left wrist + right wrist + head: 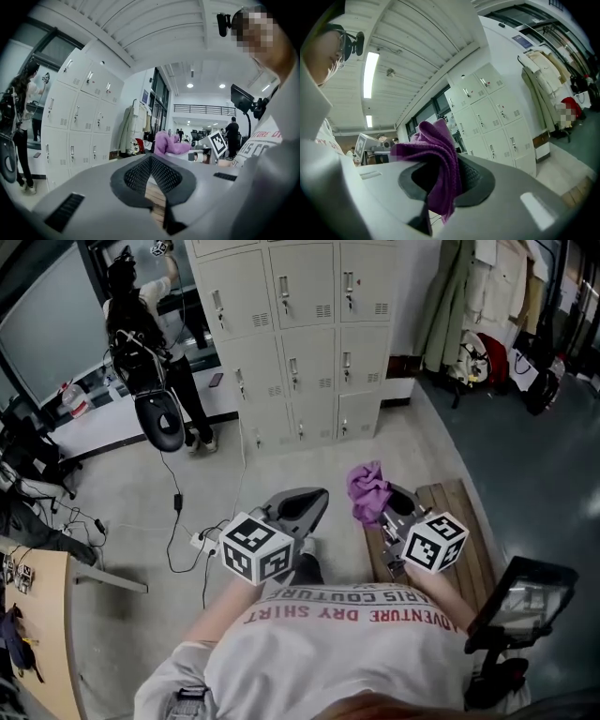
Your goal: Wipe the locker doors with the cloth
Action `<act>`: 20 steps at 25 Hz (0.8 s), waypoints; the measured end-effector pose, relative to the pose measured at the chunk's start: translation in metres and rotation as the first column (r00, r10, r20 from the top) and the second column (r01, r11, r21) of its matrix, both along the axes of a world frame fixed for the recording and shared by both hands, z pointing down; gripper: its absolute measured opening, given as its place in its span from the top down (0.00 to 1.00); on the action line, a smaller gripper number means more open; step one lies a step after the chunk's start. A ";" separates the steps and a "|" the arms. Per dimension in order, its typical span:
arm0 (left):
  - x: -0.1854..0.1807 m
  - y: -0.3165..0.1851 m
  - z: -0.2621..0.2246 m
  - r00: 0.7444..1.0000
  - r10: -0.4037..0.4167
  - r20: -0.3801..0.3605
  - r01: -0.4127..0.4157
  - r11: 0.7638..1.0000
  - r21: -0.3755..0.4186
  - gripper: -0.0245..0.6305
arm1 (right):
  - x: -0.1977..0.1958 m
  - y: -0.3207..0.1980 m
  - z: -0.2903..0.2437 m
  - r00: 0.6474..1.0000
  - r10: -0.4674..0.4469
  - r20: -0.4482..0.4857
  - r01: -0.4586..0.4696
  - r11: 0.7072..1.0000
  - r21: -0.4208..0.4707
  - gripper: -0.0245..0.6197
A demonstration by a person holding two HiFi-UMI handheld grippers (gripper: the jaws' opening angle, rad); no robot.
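My right gripper [386, 510] is closed on the purple cloth [368, 491], just right of centre in the head view. In the right gripper view the fabric is pinched between the jaws, with a bunch standing above them and a loose tail hanging below. My left gripper [306, 506], left of centre, has its jaws together with nothing between them.

The lockers [300, 334] fill the top middle of the frame, well apart from both grippers, so no door is being wiped yet. I judge that the approach comes first.

That approach is where I expect trouble. A cable and power strip [200, 540] lie on the floor at left of centre, near my path, and a careless step could catch them. A person [141, 334] stands at the upper left, just beside the lockers' left edge, so a wide sweep on that side might reach them. The wooden bench [469, 545] at lower right is close to my right side.

Once I am at the doors, the grip worries me. Only part of the cloth is clamped, so dragging it hard across the metal could pull it free. The handles [283, 287] stand out from each door, and a loose fold could snag on one. If the bunch folds aside, the bare jaws might scrape the paint.
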State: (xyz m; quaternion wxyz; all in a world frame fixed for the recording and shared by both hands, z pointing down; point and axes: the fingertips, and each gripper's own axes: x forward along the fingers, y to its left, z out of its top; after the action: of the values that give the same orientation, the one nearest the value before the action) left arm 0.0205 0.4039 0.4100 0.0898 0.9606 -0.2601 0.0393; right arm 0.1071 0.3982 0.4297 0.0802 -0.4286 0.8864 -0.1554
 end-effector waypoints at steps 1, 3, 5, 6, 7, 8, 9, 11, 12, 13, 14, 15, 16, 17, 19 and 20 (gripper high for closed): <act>-0.002 -0.017 0.004 1.000 -0.001 -0.002 0.001 1.000 -0.012 0.96 | 0.000 -0.017 0.004 1.000 0.012 -0.001 -0.012 1.000 -0.014 0.86; -0.005 -0.057 0.012 1.000 0.002 -0.004 -0.002 0.999 -0.035 0.96 | 0.001 -0.058 0.011 0.999 0.036 0.002 -0.036 0.999 -0.039 0.86; -0.008 -0.105 0.019 1.000 0.004 -0.002 -0.004 0.999 -0.052 0.96 | -0.001 -0.105 0.015 0.999 0.052 0.016 -0.051 0.997 -0.052 0.86; -0.011 -0.132 0.021 1.000 0.003 -0.002 -0.004 0.998 -0.055 0.96 | -0.003 -0.131 0.016 0.998 0.058 0.019 -0.057 0.997 -0.053 0.86; -0.015 -0.160 0.022 1.000 0.000 -0.002 0.000 0.998 -0.056 0.96 | -0.006 -0.159 0.017 0.998 0.064 0.014 -0.064 0.997 -0.049 0.86; -0.020 -0.191 0.021 1.000 -0.006 -0.002 0.006 0.998 -0.055 0.96 | -0.009 -0.189 0.019 0.997 0.073 0.002 -0.073 0.996 -0.046 0.86; -0.025 -0.222 0.019 1.000 -0.014 -0.001 0.014 0.998 -0.054 0.96 | -0.013 -0.219 0.020 0.997 0.079 -0.010 -0.079 0.996 -0.047 0.86; -0.036 -0.283 0.010 1.000 -0.028 0.003 0.028 0.999 -0.039 0.96 | -0.025 -0.279 0.016 0.998 0.065 -0.009 -0.065 0.996 -0.054 0.86; -0.042 -0.312 0.004 0.999 -0.034 0.004 0.034 0.999 -0.026 0.96 | -0.032 -0.308 0.010 0.999 0.050 -0.004 -0.050 0.998 -0.049 0.86; -0.049 -0.341 -0.004 0.999 -0.040 0.003 0.040 0.999 -0.011 0.96 | -0.039 -0.336 0.002 0.999 0.038 -0.004 -0.038 0.999 -0.039 0.86; -0.056 -0.368 -0.011 0.999 -0.048 0.001 0.048 0.999 0.002 0.96 | -0.045 -0.364 -0.007 1.000 0.030 -0.006 -0.030 0.999 -0.024 0.86; -0.064 -0.394 -0.018 0.998 -0.058 -0.001 0.058 0.998 0.012 0.96 | -0.051 -0.390 -0.016 1.000 0.026 -0.005 -0.026 1.000 -0.010 0.86; -0.070 -0.417 -0.024 0.998 -0.066 -0.002 0.066 0.998 0.018 0.96 | -0.056 -0.414 -0.025 1.000 0.023 0.002 -0.023 1.000 0.003 0.86; -0.076 -0.437 -0.030 0.998 -0.070 0.001 0.070 0.997 0.025 0.96 | -0.060 -0.435 -0.035 1.000 0.020 0.010 -0.020 1.000 0.015 0.86; -0.084 -0.471 -0.042 0.998 -0.070 0.008 0.070 0.997 0.041 0.96 | -0.066 -0.468 -0.052 1.000 0.022 0.012 -0.022 0.999 0.041 0.86; -0.088 -0.486 -0.048 0.997 -0.071 0.007 0.071 0.996 0.048 0.96 | -0.067 -0.481 -0.059 1.000 0.030 -0.002 -0.030 0.998 0.057 0.86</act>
State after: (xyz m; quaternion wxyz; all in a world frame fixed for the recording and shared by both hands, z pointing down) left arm -0.0675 -0.0825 0.3616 0.0672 0.9525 -0.2951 0.0340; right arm 0.0400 -0.0824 0.3705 0.0935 -0.4397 0.8840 -0.1284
